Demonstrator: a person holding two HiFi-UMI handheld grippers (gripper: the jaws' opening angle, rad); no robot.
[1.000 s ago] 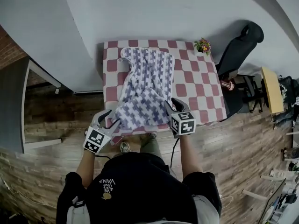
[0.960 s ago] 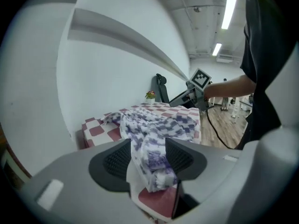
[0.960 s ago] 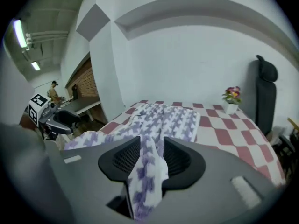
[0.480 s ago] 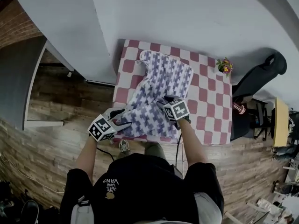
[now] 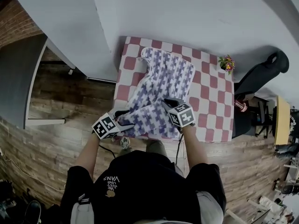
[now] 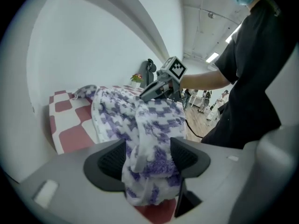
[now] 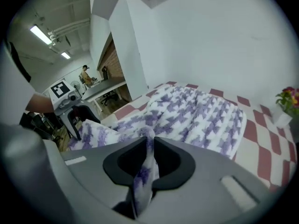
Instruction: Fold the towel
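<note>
The towel (image 5: 163, 87) lies crumpled on the checked table (image 5: 212, 107), its near edge at the front. The left gripper (image 5: 125, 121) has its fingers spread wide around a thick bunch of towel. The right gripper (image 5: 167, 101) has its fingers closing, pinching a thin fold.

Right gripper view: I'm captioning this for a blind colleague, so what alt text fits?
The right gripper is closing its dark jaws on a fold of the white-and-purple patterned towel, spread over a red-and-white checked table; a small potted flower stands at right.
</note>
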